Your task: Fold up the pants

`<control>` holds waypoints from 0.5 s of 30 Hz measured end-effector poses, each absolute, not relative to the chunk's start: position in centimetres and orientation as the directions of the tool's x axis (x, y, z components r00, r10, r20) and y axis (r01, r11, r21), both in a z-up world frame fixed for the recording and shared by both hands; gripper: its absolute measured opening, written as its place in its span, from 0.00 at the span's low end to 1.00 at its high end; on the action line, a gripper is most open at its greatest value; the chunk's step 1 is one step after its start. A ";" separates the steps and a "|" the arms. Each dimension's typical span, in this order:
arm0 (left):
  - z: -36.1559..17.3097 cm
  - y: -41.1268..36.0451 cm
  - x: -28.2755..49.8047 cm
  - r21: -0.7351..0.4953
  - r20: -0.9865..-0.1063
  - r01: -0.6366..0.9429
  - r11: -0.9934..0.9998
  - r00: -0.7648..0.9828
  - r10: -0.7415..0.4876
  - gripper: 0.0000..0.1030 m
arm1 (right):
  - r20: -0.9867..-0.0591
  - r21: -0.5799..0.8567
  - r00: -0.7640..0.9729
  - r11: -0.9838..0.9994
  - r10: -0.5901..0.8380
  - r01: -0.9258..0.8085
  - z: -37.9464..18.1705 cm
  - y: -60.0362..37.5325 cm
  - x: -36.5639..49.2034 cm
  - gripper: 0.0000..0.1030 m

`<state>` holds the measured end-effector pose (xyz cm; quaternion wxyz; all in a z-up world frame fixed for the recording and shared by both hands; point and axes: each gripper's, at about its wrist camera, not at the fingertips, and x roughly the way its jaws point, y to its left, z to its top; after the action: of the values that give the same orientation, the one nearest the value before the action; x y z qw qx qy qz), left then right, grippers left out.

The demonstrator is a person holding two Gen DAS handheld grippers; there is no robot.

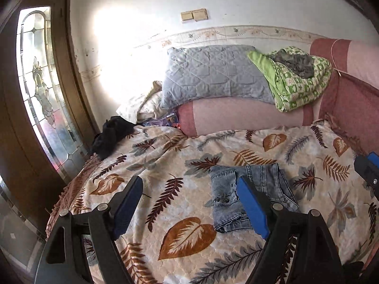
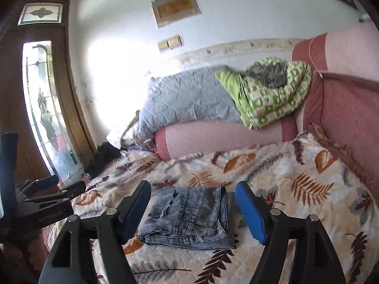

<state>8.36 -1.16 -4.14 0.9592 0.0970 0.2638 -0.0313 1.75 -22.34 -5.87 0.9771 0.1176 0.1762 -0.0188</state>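
Pants (image 2: 189,217): one pair, light grey-blue washed denim, lying folded into a compact rectangular bundle on the leaf-print bedspread (image 2: 308,184). Position relative to right gripper (image 2: 193,209): directly ahead, framed in the gap between its two blue-padded fingers, touching neither pad as far as the view allows. Right gripper state: spread wide, nothing held. Position relative to left gripper (image 1: 189,207): ahead and to the right, partly hidden behind its right finger (image 1: 252,207); contact with that finger cannot be told from this angle. Left gripper state: spread wide, nothing between the pads.

Appearance of pants: several layers stacked, thick folded edge facing the cameras, seam stitching and a back pocket outline on the top face in the right wrist view. Two metal buttons on a band at the near left corner in the left wrist view (image 1: 251,196). Surface mostly flat with a few creases along the left side.

Surroundings: bedspread cream with brown, rust and grey leaves. Pink bolster cushion (image 1: 248,116) along the far edge. Grey quilted blanket (image 1: 213,75) on top of it. Green patterned quilt (image 1: 296,85) beside the blanket, a crumpled grey cloth (image 1: 296,62) on it. Dark garment (image 1: 111,132) at far left corner. Wooden door with leaded glass (image 1: 40,78) at left
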 end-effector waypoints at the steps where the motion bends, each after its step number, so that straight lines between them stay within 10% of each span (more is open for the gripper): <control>1: -3.6 -0.8 7.8 0.164 -0.504 0.104 0.981 0.864 -0.007 0.80 | -0.335 0.207 0.942 0.975 -0.003 0.077 -5.1 -21.7 0.9 0.77; 15: 0.3 2.3 2.9 0.135 -0.419 -0.025 0.990 0.905 0.080 0.92 | -0.261 0.100 0.965 0.994 -0.007 0.035 -1.7 -16.3 -3.8 0.82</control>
<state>2.94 2.29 0.25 0.9738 0.0635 0.2168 0.0271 -3.82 -16.33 -1.72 0.9899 0.0522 0.1311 -0.0106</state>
